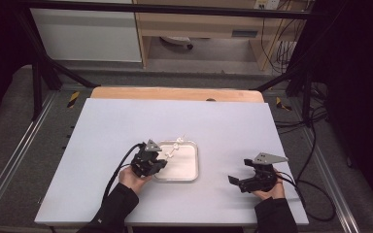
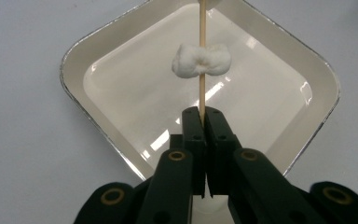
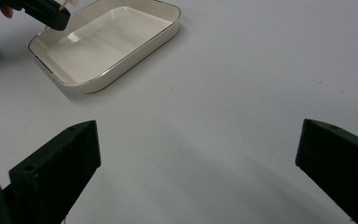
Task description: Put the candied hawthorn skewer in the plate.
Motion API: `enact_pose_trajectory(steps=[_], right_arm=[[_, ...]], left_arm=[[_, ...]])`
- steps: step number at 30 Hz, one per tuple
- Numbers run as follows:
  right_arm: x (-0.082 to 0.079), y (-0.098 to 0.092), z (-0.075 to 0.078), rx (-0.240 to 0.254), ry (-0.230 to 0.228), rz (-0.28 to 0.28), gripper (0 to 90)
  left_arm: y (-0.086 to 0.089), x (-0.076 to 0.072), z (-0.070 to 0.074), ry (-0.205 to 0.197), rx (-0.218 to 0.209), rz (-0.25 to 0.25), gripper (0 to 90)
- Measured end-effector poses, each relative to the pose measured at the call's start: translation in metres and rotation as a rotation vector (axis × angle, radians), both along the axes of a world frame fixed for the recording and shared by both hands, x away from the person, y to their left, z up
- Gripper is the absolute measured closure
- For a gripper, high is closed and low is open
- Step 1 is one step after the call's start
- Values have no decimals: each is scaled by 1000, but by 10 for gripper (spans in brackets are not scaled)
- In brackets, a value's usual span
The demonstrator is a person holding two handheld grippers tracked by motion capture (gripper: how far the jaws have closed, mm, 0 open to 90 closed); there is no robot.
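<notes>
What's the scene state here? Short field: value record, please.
left gripper: shut on the wooden skewer, holding it above the tray
skewer load: white marshmallow-like pieces threaded on it
tray: cream, rectangular, on the white table, nothing lying in it
right gripper: open, nothing between the jaws, over bare table to the right of the tray
table edge: wooden strip along the far side

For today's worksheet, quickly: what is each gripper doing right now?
Left gripper: shut on the skewer, over the dish.
Right gripper: open, holding nothing, above the table.
</notes>
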State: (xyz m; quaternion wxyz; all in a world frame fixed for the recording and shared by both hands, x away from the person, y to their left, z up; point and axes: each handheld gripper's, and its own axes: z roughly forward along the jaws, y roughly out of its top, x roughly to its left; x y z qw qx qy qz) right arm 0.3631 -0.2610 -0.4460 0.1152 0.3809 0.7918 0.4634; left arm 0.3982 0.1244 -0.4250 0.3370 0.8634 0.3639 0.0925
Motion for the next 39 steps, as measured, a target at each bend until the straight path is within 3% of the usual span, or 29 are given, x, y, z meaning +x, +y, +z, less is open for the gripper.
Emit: enact_pose_trajectory(steps=[9, 22, 28, 34, 39], right_arm=[[0, 0, 0, 2, 1, 3, 6], [0, 2, -2, 2, 7, 5, 6], [0, 2, -1, 1, 6, 4, 6], [0, 1, -1, 1, 2, 1, 6], [0, 1, 0, 0, 3, -3, 6]], left_arm=[[-5, 0, -3, 53, 91, -2, 882], [-6, 2, -5, 65, 103, 3, 869], [-1, 0, 0, 16, 87, 8, 714], [10, -4, 9, -23, 35, 13, 467], [23, -10, 14, -67, 29, 25, 281]])
